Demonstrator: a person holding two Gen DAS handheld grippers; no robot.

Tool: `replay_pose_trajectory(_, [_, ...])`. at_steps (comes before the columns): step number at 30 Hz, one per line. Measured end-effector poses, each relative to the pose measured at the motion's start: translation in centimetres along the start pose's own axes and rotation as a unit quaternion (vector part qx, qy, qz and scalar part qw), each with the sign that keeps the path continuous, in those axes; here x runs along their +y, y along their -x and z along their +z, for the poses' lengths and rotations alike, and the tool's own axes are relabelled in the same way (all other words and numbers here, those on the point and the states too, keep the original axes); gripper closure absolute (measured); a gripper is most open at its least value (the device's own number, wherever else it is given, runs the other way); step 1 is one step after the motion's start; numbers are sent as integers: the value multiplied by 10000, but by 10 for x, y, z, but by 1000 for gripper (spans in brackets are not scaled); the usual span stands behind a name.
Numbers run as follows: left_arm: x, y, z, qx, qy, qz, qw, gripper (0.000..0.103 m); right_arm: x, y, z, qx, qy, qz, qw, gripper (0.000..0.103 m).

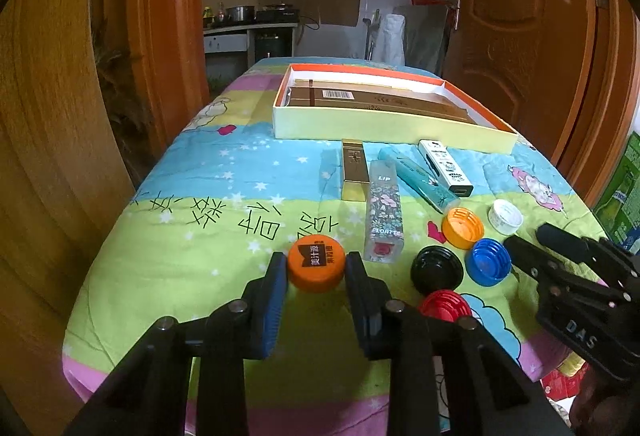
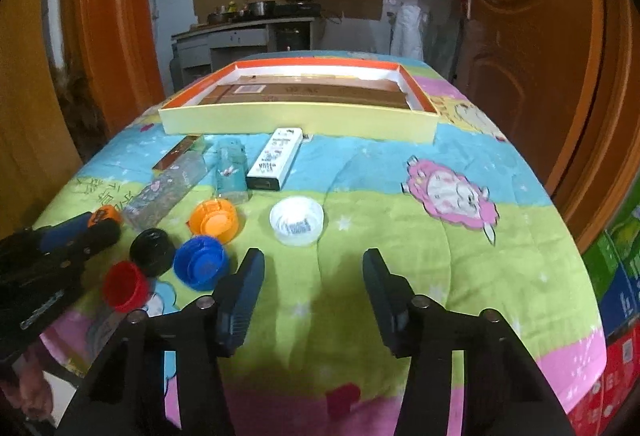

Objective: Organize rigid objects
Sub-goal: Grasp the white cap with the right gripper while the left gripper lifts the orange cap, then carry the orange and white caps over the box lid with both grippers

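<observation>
1. Left wrist cam: low over near left part of the table (image 1: pixel 168 256), looks fwd and down along its own fingers twd the shallow box (image 1: pixel 384 126) and far kitchen wall; orange cap (image 1: pixel 316 265) sits v. close, right betw. the fingers
2. Right wrist cam: same heading, set further right, also low and close; white cap (image 2: pixel 296 220) just ahead
3. Shared: box, row of small cartons, cap cluster, e.g. blue cap (image 1: pixel 489 261); each cam catches the other gripper at its frame edge

Bare quilt (image 2: pixel 400 236) right of white cap (image 2: pixel 296 220); caps cluster (image 2: pixel 200 264) crowds left.
</observation>
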State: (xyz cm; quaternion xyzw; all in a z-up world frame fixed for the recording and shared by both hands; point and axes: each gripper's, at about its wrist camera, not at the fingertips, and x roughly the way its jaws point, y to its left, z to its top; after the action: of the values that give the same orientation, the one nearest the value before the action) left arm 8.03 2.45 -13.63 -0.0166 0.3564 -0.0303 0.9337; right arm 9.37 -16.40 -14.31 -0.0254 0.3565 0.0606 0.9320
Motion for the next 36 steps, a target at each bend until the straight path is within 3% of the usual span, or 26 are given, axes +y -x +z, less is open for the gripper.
replay_pose_trajectory(5, [-1, -1, 1, 49, -2, 11, 10000, 73, 4, -13, 10, -20, 179, 105, 9998, 60])
replay_pose_trajectory(7, [0, -1, 2, 93, -14, 17, 10000, 73, 5, -16, 13, -19, 198, 163, 9997, 73])
replay_pose_trajectory(23, [2, 5, 25, 135, 131, -164, 9997, 73, 9, 2, 22, -105, 213, 440, 9987, 73])
replay_pose_trajectory(36, [-1, 15, 105, -336, -87, -239, 9991, 73, -15, 15, 63, -345, 79, 481, 9982, 73])
